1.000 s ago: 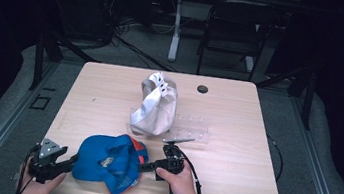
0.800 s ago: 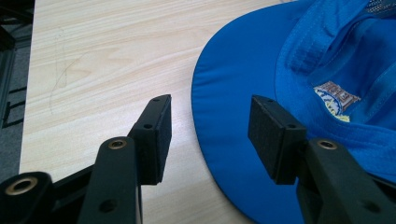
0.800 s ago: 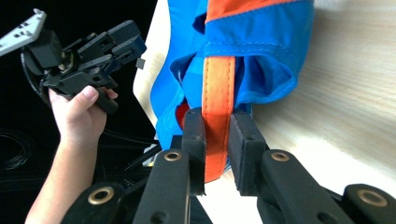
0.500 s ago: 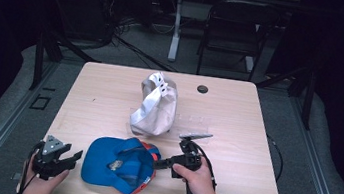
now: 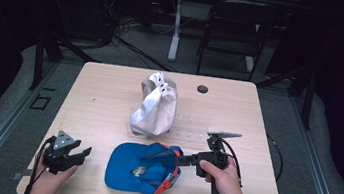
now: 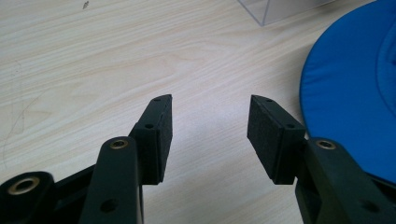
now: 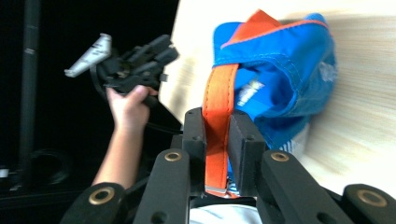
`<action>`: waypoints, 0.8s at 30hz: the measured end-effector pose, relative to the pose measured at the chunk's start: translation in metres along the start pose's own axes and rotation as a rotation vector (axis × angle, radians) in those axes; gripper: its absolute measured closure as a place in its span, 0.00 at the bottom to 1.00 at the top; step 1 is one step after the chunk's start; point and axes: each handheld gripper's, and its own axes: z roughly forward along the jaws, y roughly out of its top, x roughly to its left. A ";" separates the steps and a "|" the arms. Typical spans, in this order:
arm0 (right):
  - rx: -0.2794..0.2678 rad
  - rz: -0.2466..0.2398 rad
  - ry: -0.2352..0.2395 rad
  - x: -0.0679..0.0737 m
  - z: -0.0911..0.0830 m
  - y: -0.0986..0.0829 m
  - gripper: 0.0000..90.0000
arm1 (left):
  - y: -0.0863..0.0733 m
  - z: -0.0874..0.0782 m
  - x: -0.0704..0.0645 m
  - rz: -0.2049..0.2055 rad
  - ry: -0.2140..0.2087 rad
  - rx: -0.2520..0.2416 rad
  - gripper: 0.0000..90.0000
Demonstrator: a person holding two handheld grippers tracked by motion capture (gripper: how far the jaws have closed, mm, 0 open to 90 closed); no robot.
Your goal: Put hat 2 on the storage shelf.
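The blue cap (image 5: 142, 174) lies at the table's (image 5: 109, 99) near edge, around six o'clock; the right claw (image 7: 217, 140) is clamped on its orange strap (image 7: 215, 107); the left claw (image 6: 208, 135), jaws apart and holding nothing, hovers at the cap's nine o'clock; a white cap (image 5: 155, 105) sits at twelve.

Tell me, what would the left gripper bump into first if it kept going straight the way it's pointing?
Probably bare table first. The left gripper has its jaws open over plain wood, with the blue cap off to one side. Depth is hard to judge, so it might brush the cap's edge.
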 end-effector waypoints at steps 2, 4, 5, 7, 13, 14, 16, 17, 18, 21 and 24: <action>-0.013 0.023 0.046 0.005 -0.006 0.002 0.87 | 0.001 0.001 0.000 -0.001 -0.001 -0.002 0.56; -0.012 0.035 0.084 0.010 -0.012 0.005 0.87 | 0.001 0.002 0.000 0.002 -0.004 -0.002 0.57; -0.018 0.040 0.100 0.014 -0.014 0.007 0.87 | 0.001 0.002 0.000 0.002 -0.005 -0.001 0.57; -0.018 0.040 0.119 0.022 -0.020 0.012 0.87 | 0.001 0.002 0.000 0.003 -0.005 0.000 0.56; -0.021 0.029 0.157 0.052 -0.036 0.026 0.87 | 0.000 0.000 0.003 -0.006 0.000 -0.004 0.57; -0.031 0.034 0.162 0.058 -0.039 0.028 0.87 | 0.000 -0.001 0.003 -0.006 0.000 0.003 0.57; -0.038 0.024 0.175 0.070 -0.046 0.031 0.87 | 0.000 -0.001 0.003 -0.012 -0.001 -0.007 0.57; -0.052 0.022 0.175 0.076 -0.049 0.031 0.87 | 0.000 -0.001 0.003 -0.014 -0.002 -0.010 0.57; -0.058 0.015 0.165 0.082 -0.053 0.032 0.87 | 0.000 -0.002 0.003 -0.015 -0.004 -0.010 0.57; -0.087 0.004 0.123 0.094 -0.066 0.034 0.87 | 0.000 -0.002 0.004 -0.013 -0.003 -0.009 0.57; -0.109 0.008 0.081 0.098 -0.082 0.037 0.87 | 0.000 -0.003 0.004 -0.011 -0.002 -0.008 0.57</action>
